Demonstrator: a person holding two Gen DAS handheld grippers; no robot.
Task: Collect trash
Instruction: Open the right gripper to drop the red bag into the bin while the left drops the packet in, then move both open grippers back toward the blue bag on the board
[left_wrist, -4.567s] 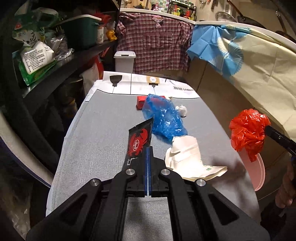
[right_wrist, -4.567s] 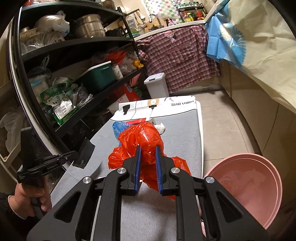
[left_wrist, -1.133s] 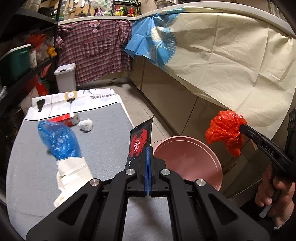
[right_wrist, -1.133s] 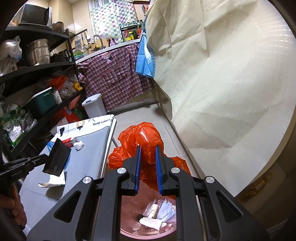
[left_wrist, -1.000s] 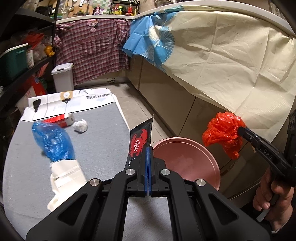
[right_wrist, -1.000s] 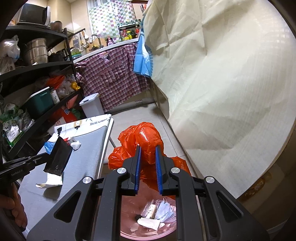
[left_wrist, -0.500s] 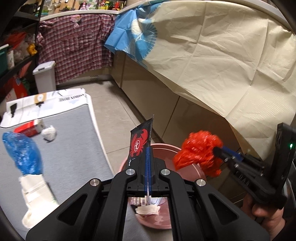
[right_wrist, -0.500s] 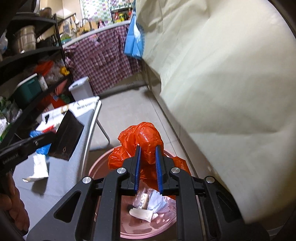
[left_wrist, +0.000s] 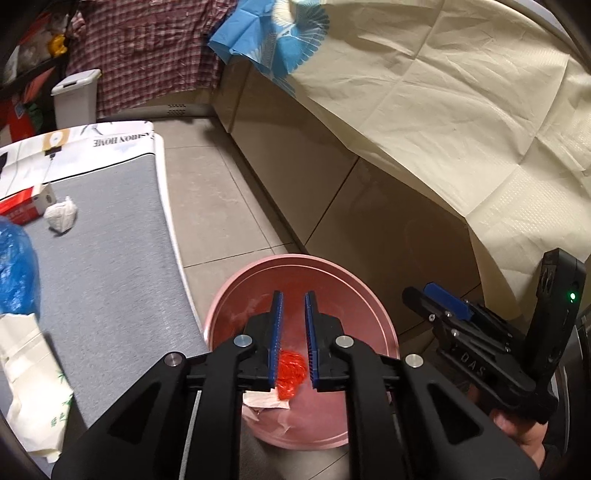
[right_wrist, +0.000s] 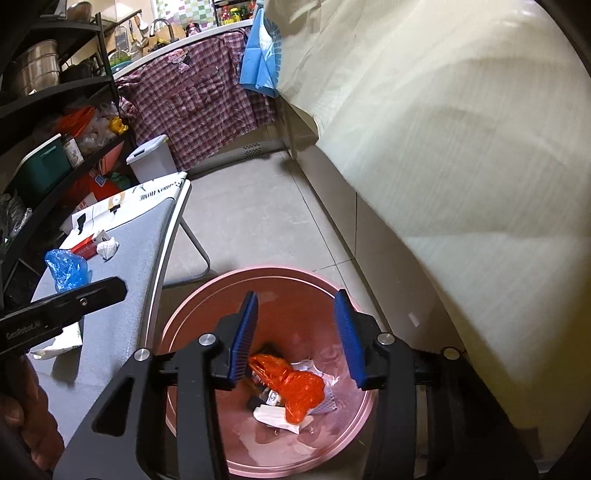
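Observation:
Both grippers hang over the pink basin (left_wrist: 295, 258) on the floor. The jaws of my left gripper (left_wrist: 293, 299) are opening, a narrow gap between the blue pads and nothing in it. My right gripper (right_wrist: 296, 295) is opening wider, also with nothing between its pads. The red plastic bag (right_wrist: 295, 384) lies loose in the basin (right_wrist: 258, 271) among white paper scraps and a dark piece. It also shows under the left jaws as the red bag (left_wrist: 290, 373). The right gripper (left_wrist: 424, 295) reaches in from the right, the left gripper (right_wrist: 118, 290) from the left.
On the grey board (left_wrist: 110, 258) lie a blue plastic bag (left_wrist: 14, 269), a white paper bag (left_wrist: 33, 369), a crumpled tissue (left_wrist: 61, 216) and a red box (left_wrist: 22, 210). A white bin (right_wrist: 153, 158) stands behind. Cream cloth covers the cabinets (left_wrist: 443, 129) on the right.
Both grippers came down over the basin and opened. The red bag dropped from the right jaws into the basin. The black crab wrapper is gone from the left jaws.

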